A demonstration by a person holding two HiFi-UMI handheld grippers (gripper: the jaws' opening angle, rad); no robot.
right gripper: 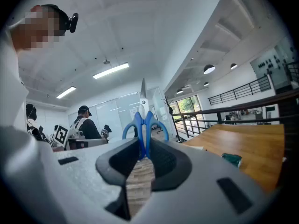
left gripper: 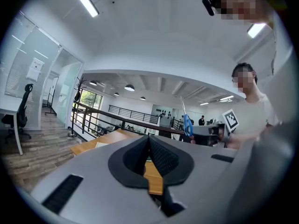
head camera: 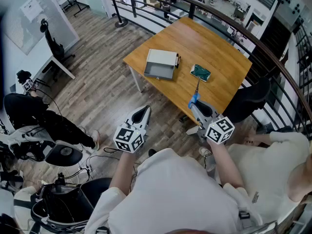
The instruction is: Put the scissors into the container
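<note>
Beside the table, right gripper clamps scissors, handles half-hidden; left gripper closed, empty.

I get bright, even indoor light in every view. The ceiling strip lights glare white in the left gripper view, and daylight shows through a far window. Shadows on the table are faint and soft. Both gripper views bow hard toward the edges and have black corners. Near the lens, the right gripper blurs, while the scissors stay fairly crisp. The head view bends its far railings.
</note>
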